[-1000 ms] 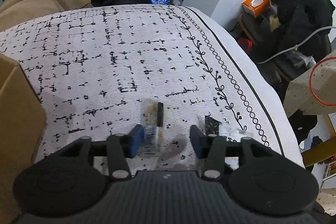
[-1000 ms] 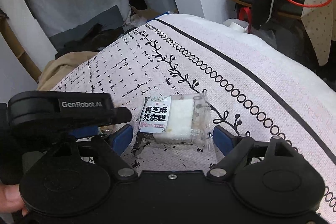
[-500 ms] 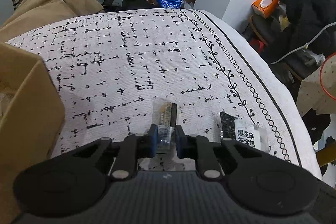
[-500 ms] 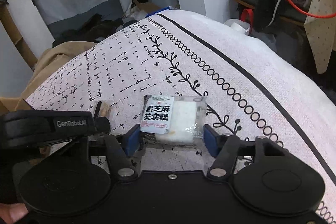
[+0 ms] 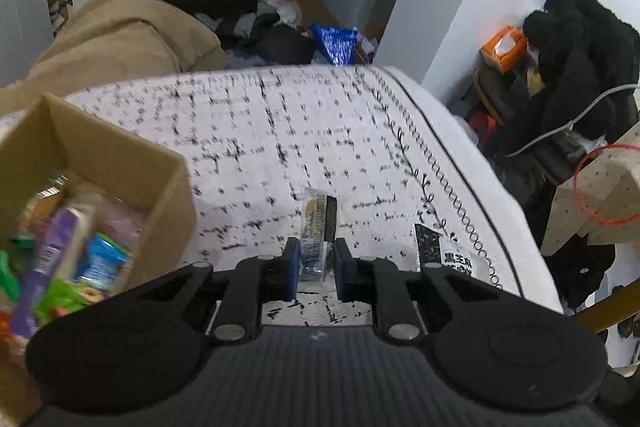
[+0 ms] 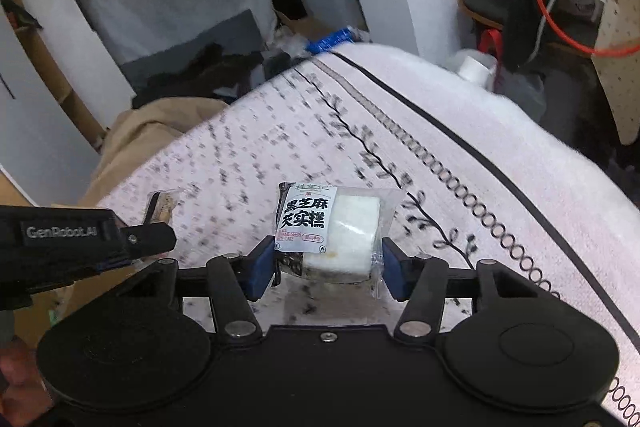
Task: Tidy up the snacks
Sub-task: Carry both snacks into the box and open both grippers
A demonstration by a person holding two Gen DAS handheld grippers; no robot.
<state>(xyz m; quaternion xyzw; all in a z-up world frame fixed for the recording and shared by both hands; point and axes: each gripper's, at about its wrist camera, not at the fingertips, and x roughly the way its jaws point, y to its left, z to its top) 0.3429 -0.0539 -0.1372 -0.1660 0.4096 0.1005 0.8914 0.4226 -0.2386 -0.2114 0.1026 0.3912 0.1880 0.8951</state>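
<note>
Crinkly wrappers slip: with both jaws clamped, left on the snack bar (image 5: 318, 227), right on the rice cake (image 6: 334, 231), you should lift level toward the cardboard box (image 5: 120, 163).

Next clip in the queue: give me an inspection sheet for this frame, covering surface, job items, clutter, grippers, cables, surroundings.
Surface: bed cover, white with black dashes and a vine-and-ring border.
Job's things: slim snack bar in the left gripper; sesame rice cake in the right gripper; cardboard box at left, already holding colourful snack packs.
Clutter: nothing seen loose on the cover.
Grippers: left gripper shut on the bar; right gripper shut on the cake; both packs look lifted off the cover.
Cables: red loop and grey cable off the bed's right side.
Surroundings: tan bedding, dark clothes pile, orange tissue box, blue bag.
</note>
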